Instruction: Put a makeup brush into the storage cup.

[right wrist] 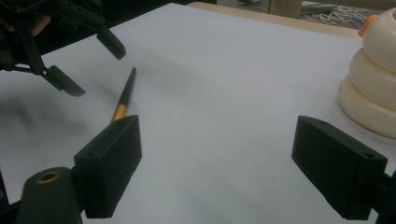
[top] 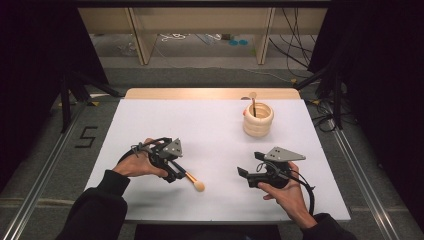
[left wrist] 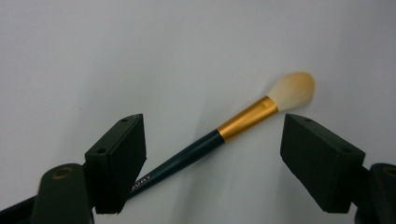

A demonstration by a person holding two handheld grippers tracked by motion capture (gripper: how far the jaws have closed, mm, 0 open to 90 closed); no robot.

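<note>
A white table (top: 210, 130) is seen from above, with bare wood showing along its far edge. Toward the far right corner a cream holder of stacked rings (top: 258, 120) is stood upright, and a thin stick-like handle is seen rising from its mouth.

The left hand-held gripper (top: 176, 172) is held near the front left part of the table, angled down over the makeup brush (top: 190, 179). Its jaws are spread wide apart, with nothing pressed between the pads. In the left gripper view the brush (left wrist: 219, 135) is seen lying flat on the table between the two jaws: its dark handle runs under the left jaw, and the gold ferrule and pale bristles point toward the right jaw without touching it.

The right hand-held gripper (top: 245, 175) is held near the front right part of the table, well apart from the brush, its jaws likewise wide open and empty. In the right gripper view the holder (right wrist: 373, 84) is seen at the right edge.
</note>
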